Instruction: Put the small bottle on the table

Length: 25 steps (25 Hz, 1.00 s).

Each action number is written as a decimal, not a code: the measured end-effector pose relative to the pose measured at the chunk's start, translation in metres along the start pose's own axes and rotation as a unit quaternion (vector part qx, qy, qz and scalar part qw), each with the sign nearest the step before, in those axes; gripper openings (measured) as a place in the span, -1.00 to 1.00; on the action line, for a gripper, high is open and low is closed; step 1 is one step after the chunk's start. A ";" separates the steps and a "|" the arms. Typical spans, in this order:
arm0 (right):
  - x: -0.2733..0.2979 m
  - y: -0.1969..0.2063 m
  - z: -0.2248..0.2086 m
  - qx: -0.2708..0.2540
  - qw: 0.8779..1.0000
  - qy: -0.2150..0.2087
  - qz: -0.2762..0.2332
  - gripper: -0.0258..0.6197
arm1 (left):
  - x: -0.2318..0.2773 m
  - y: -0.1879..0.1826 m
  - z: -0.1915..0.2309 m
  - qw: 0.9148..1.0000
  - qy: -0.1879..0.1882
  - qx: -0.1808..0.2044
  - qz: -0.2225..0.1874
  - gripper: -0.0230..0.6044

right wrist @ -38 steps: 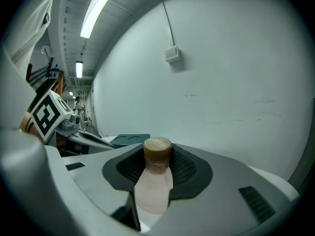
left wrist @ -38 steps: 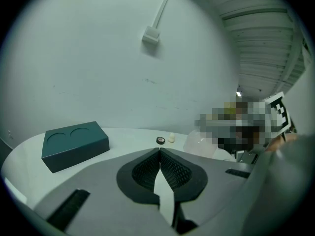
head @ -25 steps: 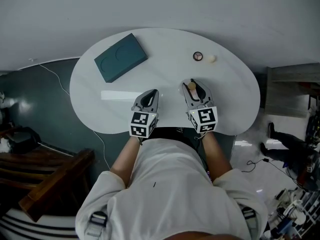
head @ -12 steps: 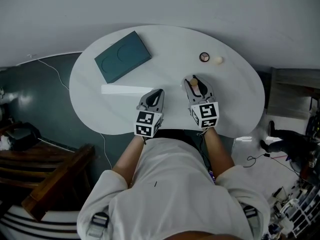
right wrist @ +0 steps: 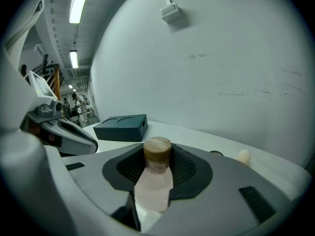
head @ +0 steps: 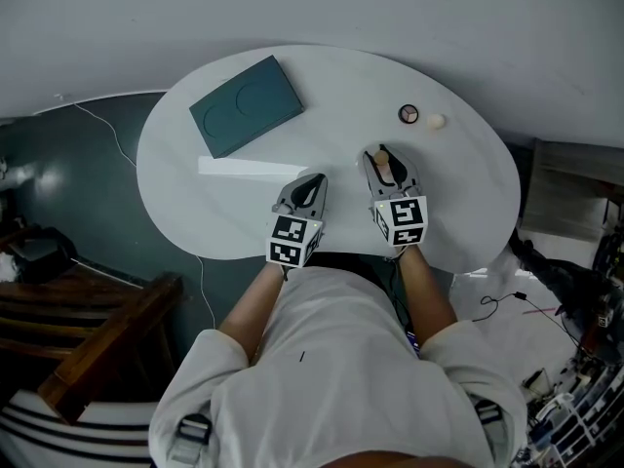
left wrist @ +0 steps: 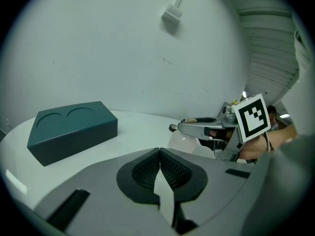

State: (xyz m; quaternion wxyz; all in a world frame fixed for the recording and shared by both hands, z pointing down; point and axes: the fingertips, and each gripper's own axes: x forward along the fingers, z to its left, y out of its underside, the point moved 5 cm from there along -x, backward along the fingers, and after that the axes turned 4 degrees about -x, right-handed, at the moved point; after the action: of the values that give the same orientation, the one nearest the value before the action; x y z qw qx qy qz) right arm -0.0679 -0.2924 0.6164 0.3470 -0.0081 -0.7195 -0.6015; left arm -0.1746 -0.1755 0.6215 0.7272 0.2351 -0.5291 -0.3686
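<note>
My right tool (head: pixel 384 162) has moved a little forward over the bench (head: pixel 244 217) and stays half closed on the small bottle (right wrist: pixel 154 178), so the putting down is not done yet, while my left tool (head: pixel 312 181) is closed and empty.

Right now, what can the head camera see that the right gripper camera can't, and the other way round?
Only the head view shows the person's white shirt and the dark floor around the table. Only the right gripper view shows the ceiling lights and the pink body of the small bottle, squeezed between the fingers of the right gripper. Both show the table, the bottle, the teal box, the left gripper and the little cream ball.
</note>
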 end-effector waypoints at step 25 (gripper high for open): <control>0.006 0.030 0.007 0.004 0.999 0.010 0.038 -0.51 | 0.003 0.003 -0.002 1.000 0.001 0.005 0.006 -0.87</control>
State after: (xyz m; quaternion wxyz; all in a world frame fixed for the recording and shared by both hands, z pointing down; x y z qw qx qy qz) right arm -0.0633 -0.2806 0.6449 0.3765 -0.0281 -0.7177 -0.5851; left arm -0.1715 -0.1761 0.6253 0.7289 0.2360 -0.5316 -0.3611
